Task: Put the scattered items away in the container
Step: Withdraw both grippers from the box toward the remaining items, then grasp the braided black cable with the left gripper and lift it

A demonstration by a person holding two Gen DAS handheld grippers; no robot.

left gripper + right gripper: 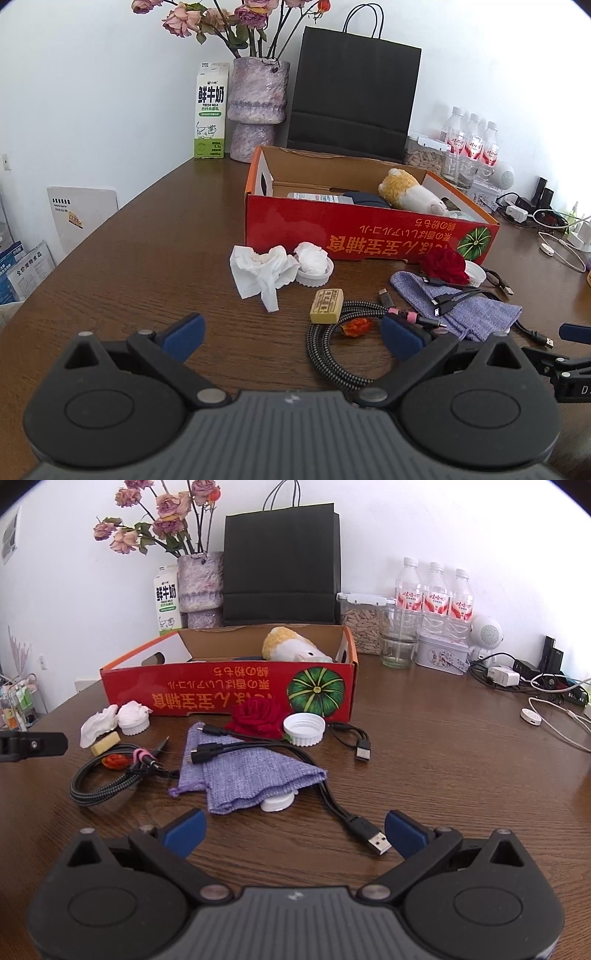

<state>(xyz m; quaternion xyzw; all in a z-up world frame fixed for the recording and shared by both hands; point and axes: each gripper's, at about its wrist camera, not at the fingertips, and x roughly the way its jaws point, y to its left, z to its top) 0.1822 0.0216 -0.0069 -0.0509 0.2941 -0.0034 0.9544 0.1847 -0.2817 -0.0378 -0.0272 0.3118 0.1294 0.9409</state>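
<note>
Step in hand: approach, nothing picked. Your left claw (291, 339) spread wide, empty, low over brown wooden counter (155, 258); right claw (295, 830) likewise wide, empty. Black multi-head USB cable (328, 797) lies across purple woven pouch (251, 775); long axis runs toward red cardboard box (229, 690), plug pointing at you, beside right pad. Next: straddle plug, close.

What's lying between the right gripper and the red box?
In the right wrist view, between the open right gripper and the red box: a black USB cable, a purple cloth pouch, a red rose.
</note>
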